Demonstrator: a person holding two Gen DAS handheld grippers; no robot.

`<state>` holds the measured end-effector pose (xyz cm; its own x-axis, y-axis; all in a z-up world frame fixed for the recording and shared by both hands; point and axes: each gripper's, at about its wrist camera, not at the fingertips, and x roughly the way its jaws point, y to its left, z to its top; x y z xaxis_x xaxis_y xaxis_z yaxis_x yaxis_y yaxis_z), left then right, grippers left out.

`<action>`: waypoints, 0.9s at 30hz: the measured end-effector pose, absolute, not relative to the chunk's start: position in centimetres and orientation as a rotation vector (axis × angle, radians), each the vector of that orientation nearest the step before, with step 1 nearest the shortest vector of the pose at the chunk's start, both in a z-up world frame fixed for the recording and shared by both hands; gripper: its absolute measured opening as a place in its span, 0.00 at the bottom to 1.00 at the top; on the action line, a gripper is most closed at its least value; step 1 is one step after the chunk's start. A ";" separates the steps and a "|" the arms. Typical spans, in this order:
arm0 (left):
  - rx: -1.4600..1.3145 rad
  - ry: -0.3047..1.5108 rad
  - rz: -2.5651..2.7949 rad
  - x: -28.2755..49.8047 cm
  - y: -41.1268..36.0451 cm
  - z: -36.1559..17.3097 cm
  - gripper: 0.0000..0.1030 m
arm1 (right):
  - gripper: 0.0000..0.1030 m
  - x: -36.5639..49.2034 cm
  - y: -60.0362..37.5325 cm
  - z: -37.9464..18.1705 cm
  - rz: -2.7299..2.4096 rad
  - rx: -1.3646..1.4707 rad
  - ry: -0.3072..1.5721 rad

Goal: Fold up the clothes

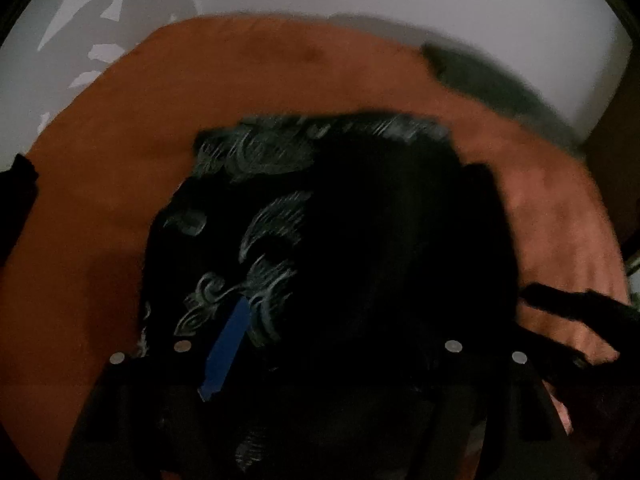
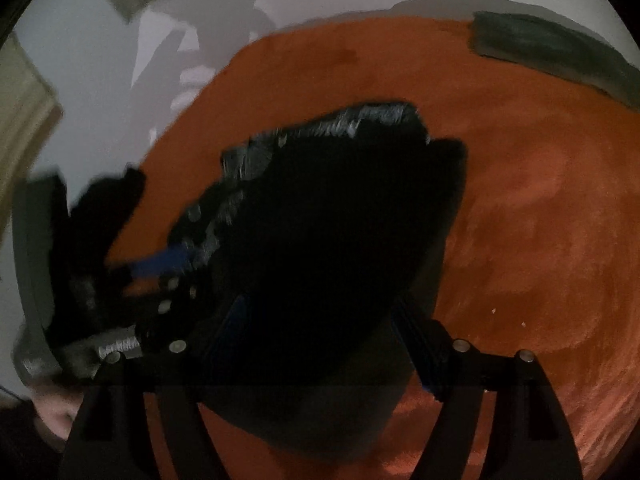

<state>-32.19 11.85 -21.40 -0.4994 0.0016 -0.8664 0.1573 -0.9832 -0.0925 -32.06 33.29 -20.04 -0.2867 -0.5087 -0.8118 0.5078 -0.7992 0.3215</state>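
Surface: orange tabletop (image 1: 100,200) against a pale wall.
Shirt: black printed shirt (image 1: 360,240) bunched mid-tabletop.
Far edge: dark green cloth (image 2: 560,52).
Left hand-held gripper (image 1: 320,360): jaws wide, shirt between; grip unclear.
Right hand-held gripper (image 2: 320,344): same.

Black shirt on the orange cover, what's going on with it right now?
A person is folding the black printed garment, holding a gripper in each hand. It lies bunched on the orange cover, partly folded over itself. The left gripper and right gripper both stand open low over it; neither clearly pinches cloth, though the dark, blurred view makes this hard to confirm. A dark green item lies at the far edge.
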 end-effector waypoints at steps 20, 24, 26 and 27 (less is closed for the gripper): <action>1.374 0.298 -2.582 -29.7 8.3 -22.8 0.71 | 0.74 -32.6 32.6 -20.0 -2.150 1.201 -0.082; 1.362 0.358 -2.589 -28.3 6.6 -23.0 0.74 | 0.74 -30.8 32.4 -19.9 -2.153 1.145 -0.075; 1.408 0.385 -2.579 -28.5 6.1 -23.9 0.77 | 0.74 -29.8 32.3 -20.3 -2.162 1.146 -0.030; 1.414 0.398 -2.573 -28.5 6.0 -24.2 0.77 | 0.74 -29.5 32.3 -20.5 -2.163 1.146 -0.015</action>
